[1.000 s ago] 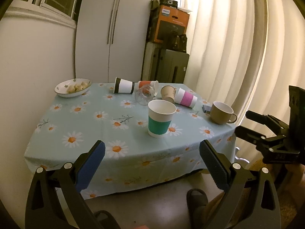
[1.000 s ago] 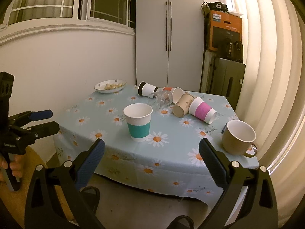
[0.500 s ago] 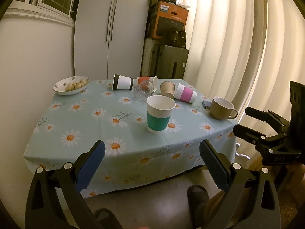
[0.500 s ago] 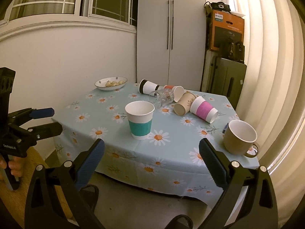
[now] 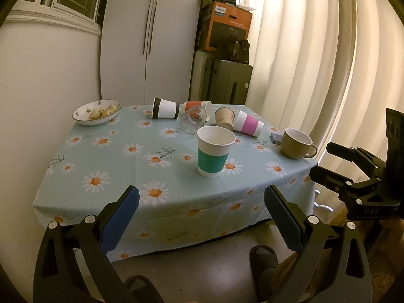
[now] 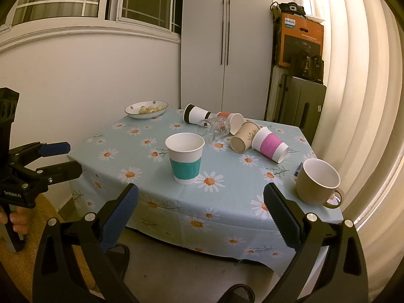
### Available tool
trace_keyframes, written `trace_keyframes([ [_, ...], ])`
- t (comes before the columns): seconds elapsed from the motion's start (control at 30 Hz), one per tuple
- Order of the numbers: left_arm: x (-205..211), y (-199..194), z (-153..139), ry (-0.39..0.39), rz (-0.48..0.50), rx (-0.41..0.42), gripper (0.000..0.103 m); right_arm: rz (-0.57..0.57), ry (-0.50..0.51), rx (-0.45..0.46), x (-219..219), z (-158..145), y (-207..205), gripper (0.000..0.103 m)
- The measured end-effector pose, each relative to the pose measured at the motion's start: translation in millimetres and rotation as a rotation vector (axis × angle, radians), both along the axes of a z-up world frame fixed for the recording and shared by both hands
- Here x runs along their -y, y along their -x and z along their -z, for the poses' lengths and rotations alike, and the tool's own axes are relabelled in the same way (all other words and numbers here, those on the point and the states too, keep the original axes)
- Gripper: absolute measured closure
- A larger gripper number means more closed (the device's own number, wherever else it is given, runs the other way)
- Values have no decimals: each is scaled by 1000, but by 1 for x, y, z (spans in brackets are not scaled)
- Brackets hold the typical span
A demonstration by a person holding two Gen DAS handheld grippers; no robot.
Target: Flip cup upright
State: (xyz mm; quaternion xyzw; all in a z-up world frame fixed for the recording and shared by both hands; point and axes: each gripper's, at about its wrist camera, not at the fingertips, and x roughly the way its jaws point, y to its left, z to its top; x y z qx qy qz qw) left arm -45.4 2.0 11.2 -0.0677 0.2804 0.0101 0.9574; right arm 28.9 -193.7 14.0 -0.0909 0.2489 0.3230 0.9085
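A teal-banded paper cup (image 5: 214, 155) (image 6: 185, 161) stands upright near the table's front. Behind it lie on their sides a black-and-white cup (image 5: 165, 107) (image 6: 197, 113), an orange cup (image 5: 197, 106), a clear glass (image 5: 193, 121) (image 6: 216, 127), a tan cup (image 5: 224, 118) (image 6: 243, 136) and a pink-banded cup (image 5: 248, 123) (image 6: 270, 145). A tan mug (image 5: 296, 142) (image 6: 318, 181) stands upright at the right. My left gripper (image 5: 202, 217) and right gripper (image 6: 200, 217) are open and empty, held back from the table's front edge.
The table has a daisy-print cloth (image 5: 113, 156). A bowl of small round items (image 5: 97, 112) sits at the back left. A small dark object (image 5: 275, 137) lies by the mug. A wardrobe, suitcases with a box, and curtains stand behind and right.
Both grippers have drawn back slightly and tilted up; the table sits a little lower and farther in both views. No object has moved.
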Motion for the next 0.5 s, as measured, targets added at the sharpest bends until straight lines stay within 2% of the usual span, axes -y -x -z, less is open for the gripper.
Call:
trace_keyframes([
  [0.5,-1,0,1,0,-1,-1,7,-2,2,-1,3,1,0,5],
])
